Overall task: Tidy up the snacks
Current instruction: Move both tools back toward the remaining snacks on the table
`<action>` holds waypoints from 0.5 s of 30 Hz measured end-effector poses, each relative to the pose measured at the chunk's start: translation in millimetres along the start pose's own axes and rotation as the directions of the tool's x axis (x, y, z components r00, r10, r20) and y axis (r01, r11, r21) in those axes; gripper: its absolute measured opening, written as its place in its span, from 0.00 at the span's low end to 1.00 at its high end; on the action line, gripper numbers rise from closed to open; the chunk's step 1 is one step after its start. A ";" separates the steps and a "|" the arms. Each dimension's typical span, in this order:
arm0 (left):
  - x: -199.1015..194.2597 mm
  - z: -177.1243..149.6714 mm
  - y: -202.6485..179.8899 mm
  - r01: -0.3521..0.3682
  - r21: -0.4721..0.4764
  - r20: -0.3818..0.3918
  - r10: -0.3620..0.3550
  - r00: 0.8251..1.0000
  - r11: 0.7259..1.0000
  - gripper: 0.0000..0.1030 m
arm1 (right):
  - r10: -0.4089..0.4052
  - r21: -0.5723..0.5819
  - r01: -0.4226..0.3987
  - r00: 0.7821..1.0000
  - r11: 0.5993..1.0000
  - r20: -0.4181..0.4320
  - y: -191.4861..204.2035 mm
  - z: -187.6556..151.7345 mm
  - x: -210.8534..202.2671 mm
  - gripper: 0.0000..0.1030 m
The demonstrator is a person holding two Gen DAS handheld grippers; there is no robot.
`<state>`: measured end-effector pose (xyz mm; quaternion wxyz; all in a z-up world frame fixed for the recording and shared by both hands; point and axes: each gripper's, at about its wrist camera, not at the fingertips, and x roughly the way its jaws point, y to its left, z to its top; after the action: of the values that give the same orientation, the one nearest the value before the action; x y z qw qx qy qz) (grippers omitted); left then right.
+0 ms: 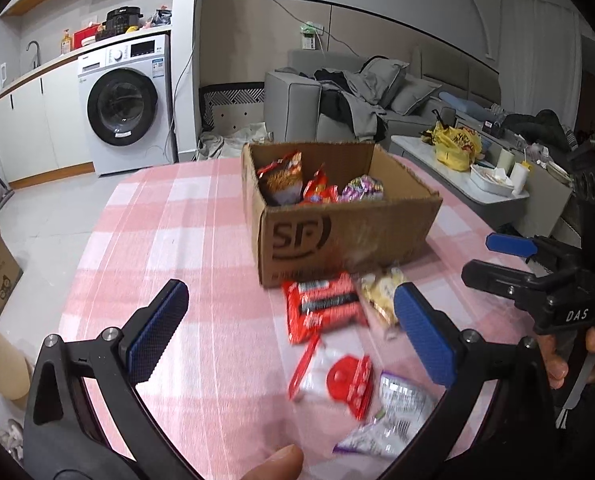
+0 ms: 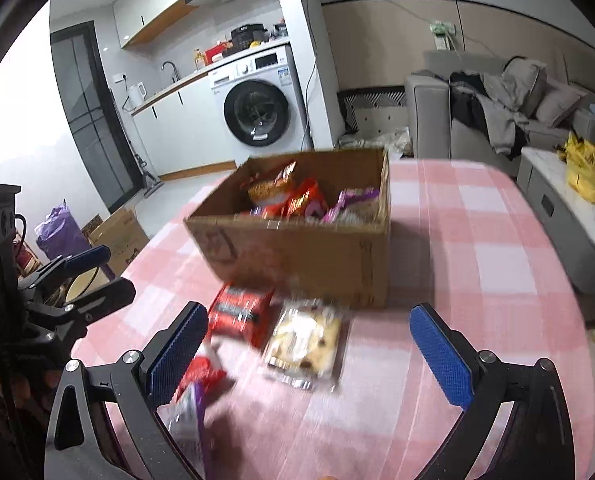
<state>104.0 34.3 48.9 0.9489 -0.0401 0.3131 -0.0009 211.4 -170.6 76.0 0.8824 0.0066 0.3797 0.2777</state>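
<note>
Snacks sit in two groups: several packets inside the open cardboard box (image 1: 339,216) on the pink-and-white checked tablecloth (image 1: 169,240), and loose packets on the cloth just in front of the box. Inside the box: an orange-brown packet (image 1: 282,178) leaning against the far-left wall, a red packet (image 1: 317,190) beside it, a purple packet (image 1: 361,189) to the right. Loose items, left wrist view: red packet with dark label (image 1: 323,308) lying close to the box's front wall; pale yellow pastry packet (image 1: 381,296) just right of it; nearer the camera a clear packet with red round print (image 1: 337,380) and a purple-edged silvery packet (image 1: 393,412). Motion blur softens all of these. Left gripper (image 1: 293,332) hovers above the loose packets, jaws spread wide, nothing between the pads. Right gripper (image 2: 317,354) likewise wide and empty, over the pastry packet, which lies between its fingers in view; contact cannot be judged. Background: washing machine (image 1: 127,104), grey sofa (image 1: 361,92), side table with yellow bag (image 1: 457,146).
</note>
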 end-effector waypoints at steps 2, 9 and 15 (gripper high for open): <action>-5.4 -8.9 0.5 -0.001 -0.002 -0.007 0.001 1.000 1.000 0.99 | -0.002 -0.004 0.002 1.000 1.000 -0.009 3.1 -7.7 -1.5 1.00; -13.2 -34.6 -0.3 0.004 -0.005 -0.047 -0.004 0.999 1.000 0.99 | 0.012 0.003 -0.012 1.000 1.000 -0.017 17.7 -25.2 -9.7 1.00; -12.1 -47.8 0.9 -0.007 -0.024 -0.071 0.005 0.997 1.000 0.99 | 0.042 0.007 -0.041 0.998 0.999 -0.044 30.8 -42.0 -4.5 1.00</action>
<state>65.8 31.9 17.7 0.9366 -0.0506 0.3468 0.0042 165.6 -155.2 56.0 0.8678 0.0108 0.3998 0.2949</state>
